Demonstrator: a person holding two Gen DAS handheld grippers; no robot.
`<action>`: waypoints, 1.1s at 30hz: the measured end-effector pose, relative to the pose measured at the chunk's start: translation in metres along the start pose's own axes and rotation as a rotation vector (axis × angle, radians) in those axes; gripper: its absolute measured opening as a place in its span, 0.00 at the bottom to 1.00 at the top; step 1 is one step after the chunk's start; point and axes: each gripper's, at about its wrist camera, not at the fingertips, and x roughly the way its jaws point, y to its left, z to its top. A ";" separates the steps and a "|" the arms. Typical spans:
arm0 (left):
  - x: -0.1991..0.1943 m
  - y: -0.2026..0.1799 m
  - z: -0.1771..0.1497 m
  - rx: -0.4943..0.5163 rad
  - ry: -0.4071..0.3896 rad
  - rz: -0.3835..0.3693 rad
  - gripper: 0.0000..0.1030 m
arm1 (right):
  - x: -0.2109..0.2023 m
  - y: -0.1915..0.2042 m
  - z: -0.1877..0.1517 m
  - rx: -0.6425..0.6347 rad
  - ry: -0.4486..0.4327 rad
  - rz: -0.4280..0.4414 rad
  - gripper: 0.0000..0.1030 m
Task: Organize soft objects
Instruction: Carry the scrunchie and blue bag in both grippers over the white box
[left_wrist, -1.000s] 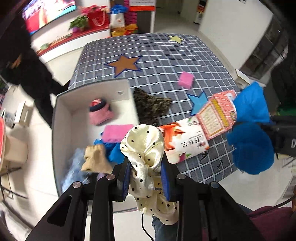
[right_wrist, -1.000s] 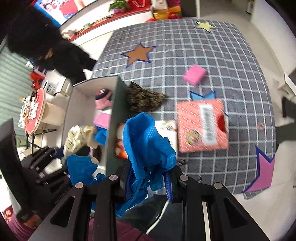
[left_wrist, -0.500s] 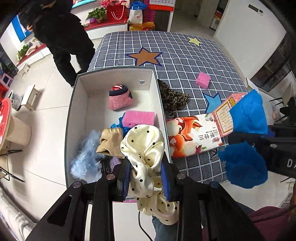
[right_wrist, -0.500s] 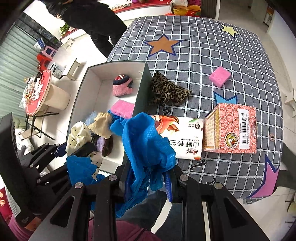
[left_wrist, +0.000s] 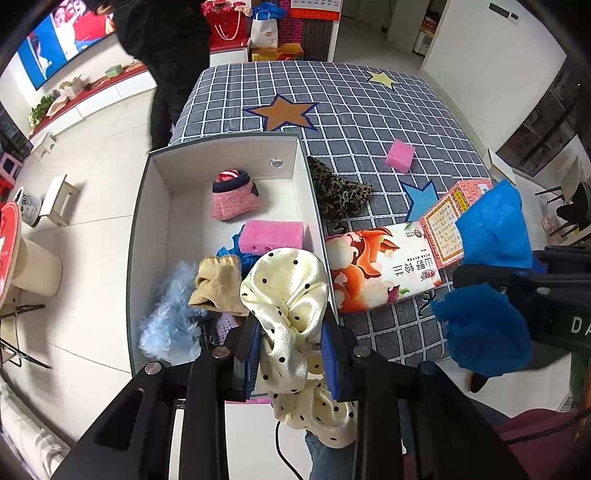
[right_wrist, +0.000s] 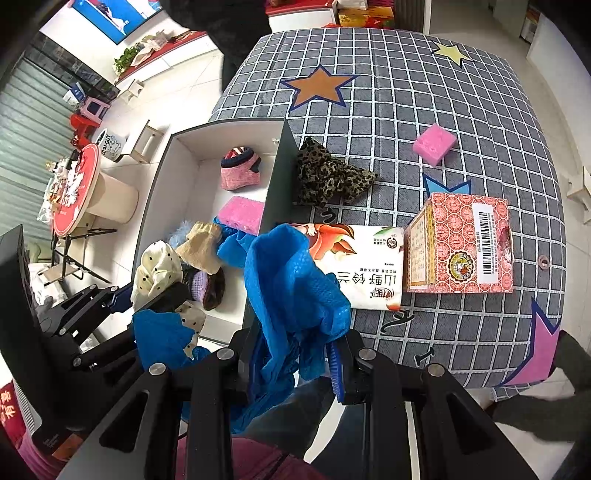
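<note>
fingers (left_wrist: 251, 354) pinching satin dotted cloth (left_wrist: 288, 291)

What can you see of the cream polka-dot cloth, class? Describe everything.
The cream polka-dot cloth looks satiny, with black dots, bunched into glossy folds. The left gripper is shut on its middle; one puff rises above the pads, a tail hangs below. It hangs over the near end of the white box.
</note>
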 end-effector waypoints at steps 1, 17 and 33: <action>0.000 0.000 0.000 -0.001 0.000 0.001 0.31 | 0.000 0.001 0.000 0.000 0.000 0.000 0.28; 0.000 0.007 -0.005 -0.036 0.001 0.006 0.31 | 0.003 0.005 0.000 -0.008 0.013 -0.007 0.28; 0.001 0.010 -0.005 -0.055 0.005 0.010 0.31 | 0.004 0.008 -0.001 -0.013 0.016 -0.008 0.28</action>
